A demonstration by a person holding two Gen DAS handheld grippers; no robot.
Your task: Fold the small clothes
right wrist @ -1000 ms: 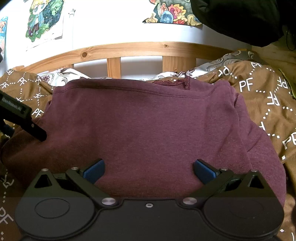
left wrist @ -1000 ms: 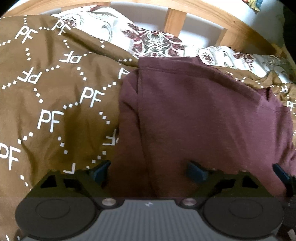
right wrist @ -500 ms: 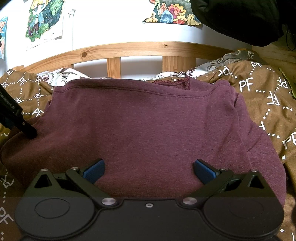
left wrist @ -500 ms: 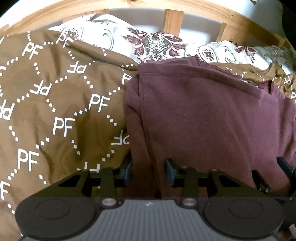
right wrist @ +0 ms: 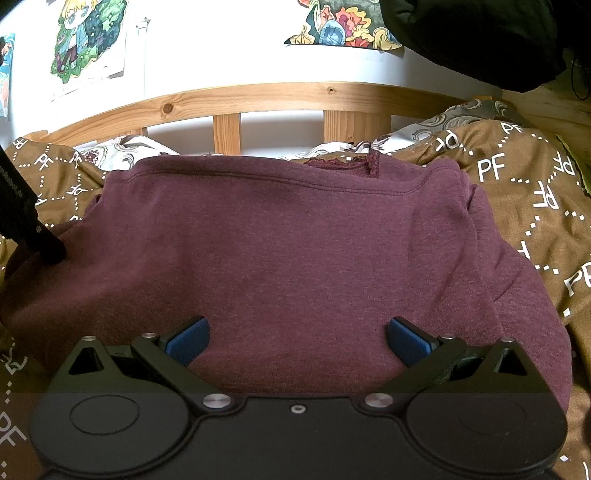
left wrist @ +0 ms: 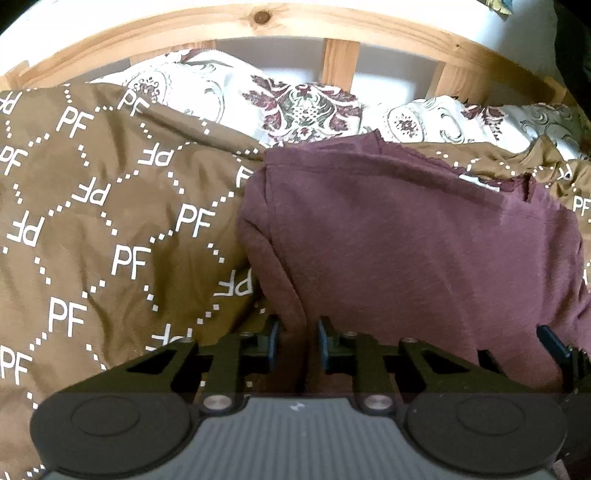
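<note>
A maroon sweatshirt (left wrist: 406, 236) lies flat on a brown bedspread printed with "PF" (left wrist: 110, 221). My left gripper (left wrist: 297, 341) is shut on the garment's near left edge, a fold of maroon cloth pinched between its blue pads. In the right wrist view the sweatshirt (right wrist: 295, 240) fills the middle. My right gripper (right wrist: 297, 341) is open, its blue pads wide apart just above the near hem. The left gripper (right wrist: 33, 229) shows as a dark bar at the garment's left edge.
A wooden slatted headboard (right wrist: 258, 99) runs across the back, with patterned white pillows (left wrist: 295, 107) in front of it. Posters (right wrist: 88, 40) hang on the white wall. A black garment (right wrist: 480, 33) hangs at the upper right.
My left gripper has closed from wide open onto the sweatshirt's left edge and risen slightly. My right gripper has stayed open and still.
</note>
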